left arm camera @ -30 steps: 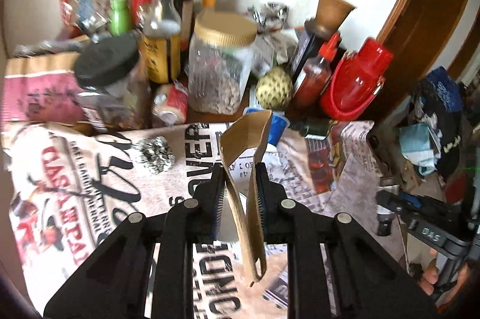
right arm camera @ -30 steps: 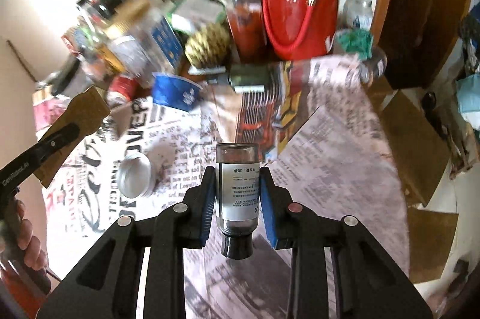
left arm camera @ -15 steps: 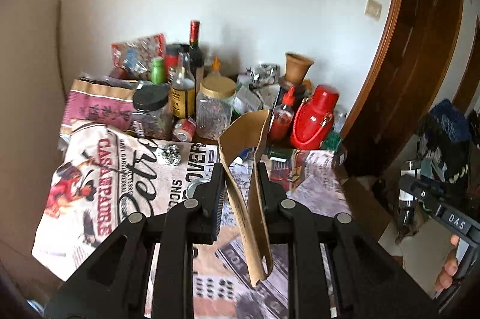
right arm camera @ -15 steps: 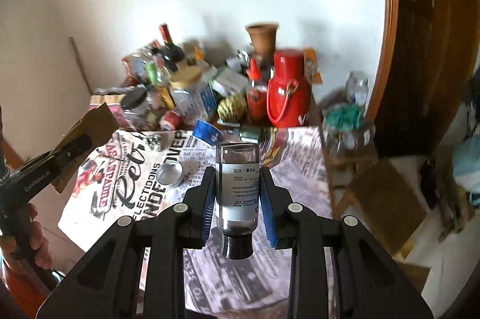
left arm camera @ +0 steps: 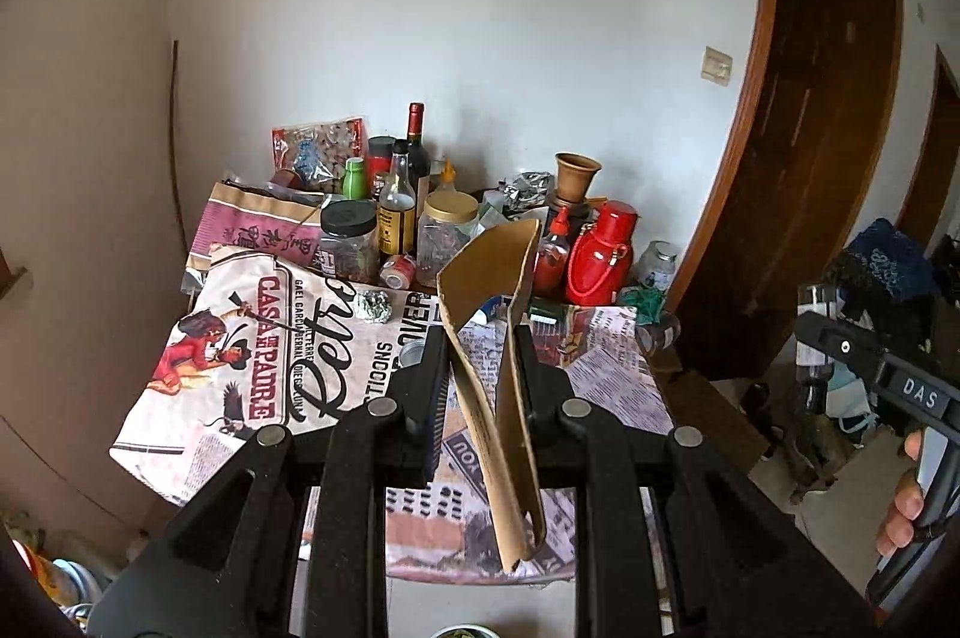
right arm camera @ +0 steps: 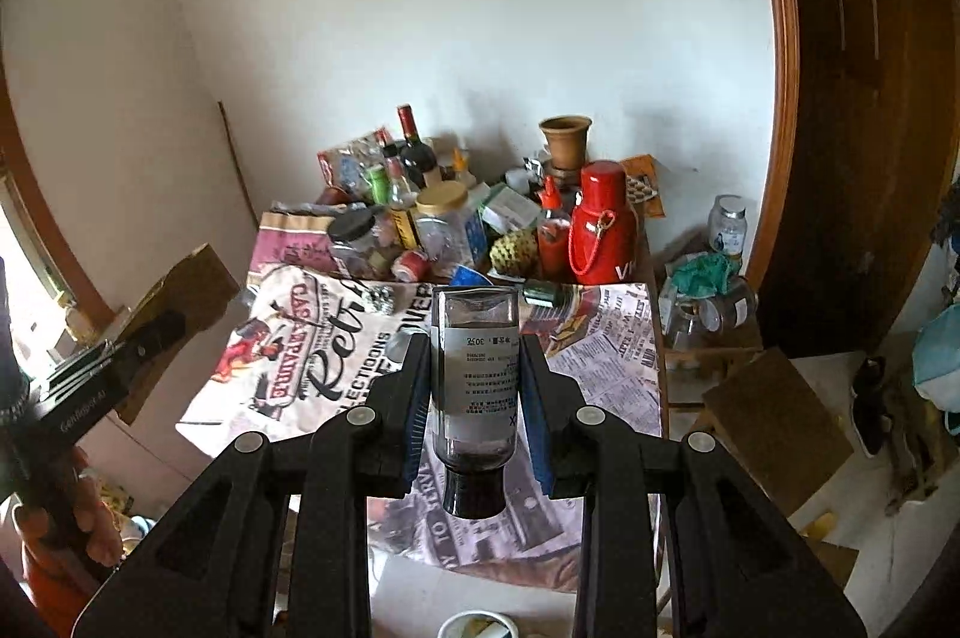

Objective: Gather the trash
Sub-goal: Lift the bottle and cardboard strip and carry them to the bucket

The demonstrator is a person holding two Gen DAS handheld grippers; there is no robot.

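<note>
Both tongs have lifted back from the cluttered bench (left arm camera: pixel 600 368): left tongs (left arm camera: pixel 478 374) grip a folded brown cardboard strip (left arm camera: pixel 489 338), right tongs (right arm camera: pixel 475 368) grip a small clear glass bottle (right arm camera: pixel 475 368), apparently heading for disposal

The tabletop (left arm camera: pixel 606 386) wears a cloth printed like old newspaper — black lettering on off-white, red headline words and a red-clad figure at one corner. Both tools are black with blue pads: the left tool (left arm camera: pixel 480 356) frames plain brown card (left arm camera: pixel 489 278), the right tool (right arm camera: pixel 475 368) a clear bottle (right arm camera: pixel 475 368) with a white label in small black print and a black cap. Behind stand a glossy red flask (left arm camera: pixel 600 251), a red sauce bottle (left arm camera: pixel 551 261), a gold-lidded jar (left arm camera: pixel 447 230), a black-lidded jar (left arm camera: pixel 348 242), a green cap (left arm camera: pixel 354 176) and a terracotta pot (left arm camera: pixel 576 173) — all against a white wall (left arm camera: pixel 480 8) with dark brown door trim (left arm camera: pixel 744 128).
</note>
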